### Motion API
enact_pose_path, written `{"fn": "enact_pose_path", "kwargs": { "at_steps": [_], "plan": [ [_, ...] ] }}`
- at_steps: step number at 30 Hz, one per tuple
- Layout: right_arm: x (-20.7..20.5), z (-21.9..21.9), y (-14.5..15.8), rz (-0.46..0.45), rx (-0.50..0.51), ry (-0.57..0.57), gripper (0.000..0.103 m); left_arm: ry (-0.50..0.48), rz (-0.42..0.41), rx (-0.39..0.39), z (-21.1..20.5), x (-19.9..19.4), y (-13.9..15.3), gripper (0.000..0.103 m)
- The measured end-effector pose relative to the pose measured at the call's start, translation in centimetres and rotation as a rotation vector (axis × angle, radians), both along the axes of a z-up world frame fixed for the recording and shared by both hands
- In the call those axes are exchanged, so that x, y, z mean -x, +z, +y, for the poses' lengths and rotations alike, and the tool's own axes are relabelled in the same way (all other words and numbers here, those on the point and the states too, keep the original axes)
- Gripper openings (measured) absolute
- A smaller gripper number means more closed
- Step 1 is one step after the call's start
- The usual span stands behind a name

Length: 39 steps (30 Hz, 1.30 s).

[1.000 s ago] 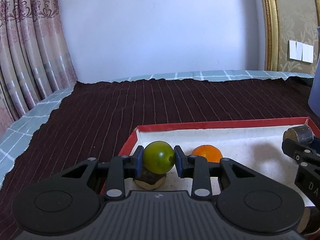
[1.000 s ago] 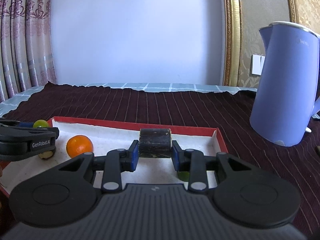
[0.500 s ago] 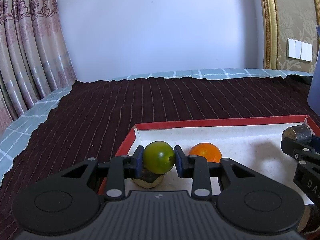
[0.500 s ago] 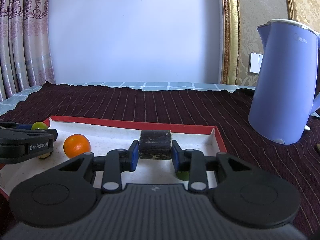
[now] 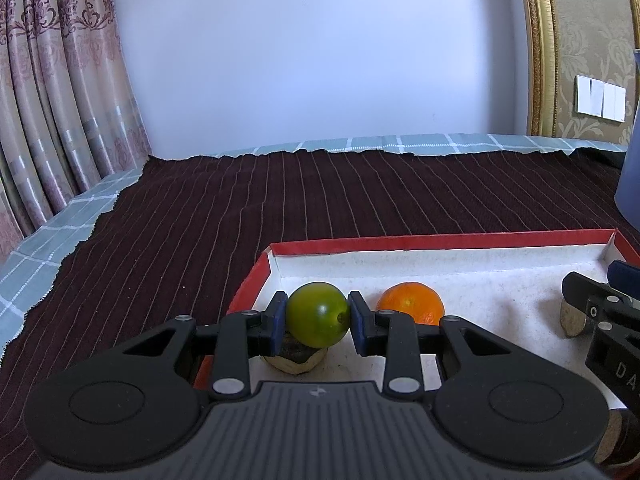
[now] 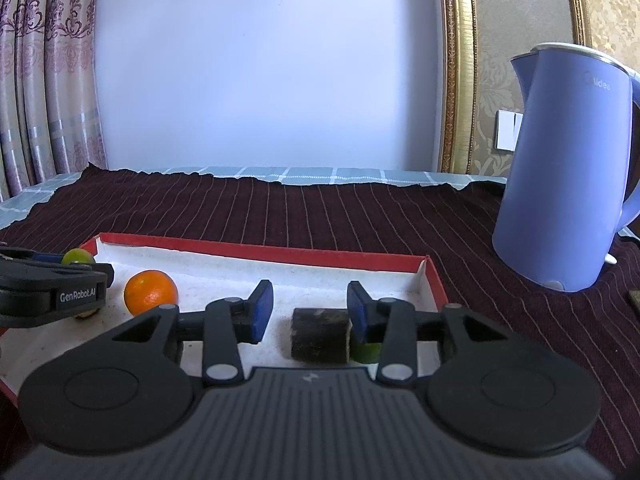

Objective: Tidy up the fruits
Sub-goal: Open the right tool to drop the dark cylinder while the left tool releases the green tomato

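The left tool (image 5: 317,322) pinches a green fruit (image 5: 317,314) across its middle at the tray's (image 6: 256,249) near left corner. It looks smooth, round and firm, so it could slip; a light hold at its widest part suits it. To its right lies an orange (image 6: 151,291). The right tool (image 6: 310,317) is opening, and the dark stiff block (image 6: 319,334) between its pads touches only the right one.

The right gripper (image 6: 307,312) had its jaws opening over the red tray (image 6: 280,254), with a dark cylinder chunk (image 6: 318,334) lying between them, close to the right pad. An orange (image 6: 151,291) sat left of it, and a blue kettle (image 6: 560,184) stood off right.
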State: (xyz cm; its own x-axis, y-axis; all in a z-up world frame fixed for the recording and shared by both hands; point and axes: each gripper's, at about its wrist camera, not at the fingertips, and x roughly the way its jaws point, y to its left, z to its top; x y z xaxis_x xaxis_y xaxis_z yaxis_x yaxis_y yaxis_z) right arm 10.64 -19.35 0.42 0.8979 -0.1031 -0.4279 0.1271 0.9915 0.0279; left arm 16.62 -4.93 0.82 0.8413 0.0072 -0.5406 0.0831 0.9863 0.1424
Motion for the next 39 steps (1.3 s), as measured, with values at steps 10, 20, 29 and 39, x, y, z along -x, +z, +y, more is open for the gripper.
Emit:
{"fn": "enact_pose_path", "kwargs": {
  "at_steps": [10, 20, 29, 39],
  "plan": [
    [0.5, 0.4, 0.1, -0.017, 0.027, -0.001, 0.062, -0.001, 0.010, 0.006, 0.1, -0.1, -0.2, 0.032],
    [1.0, 0.8, 0.2, -0.032, 0.051, -0.011, 0.075, 0.000, 0.007, 0.006, 0.1, 0.2, -0.2, 0.032],
    [1.3, 0.9, 0.4, -0.046, 0.075, -0.024, 0.092, 0.010, -0.044, 0.009, 0.3, 0.9, 0.4, 0.070],
    [1.8, 0.6, 0.6, -0.057, 0.077, -0.043, 0.103, 0.005, -0.052, -0.008, 0.3, 1.5, 0.5, 0.070]
  ]
}}
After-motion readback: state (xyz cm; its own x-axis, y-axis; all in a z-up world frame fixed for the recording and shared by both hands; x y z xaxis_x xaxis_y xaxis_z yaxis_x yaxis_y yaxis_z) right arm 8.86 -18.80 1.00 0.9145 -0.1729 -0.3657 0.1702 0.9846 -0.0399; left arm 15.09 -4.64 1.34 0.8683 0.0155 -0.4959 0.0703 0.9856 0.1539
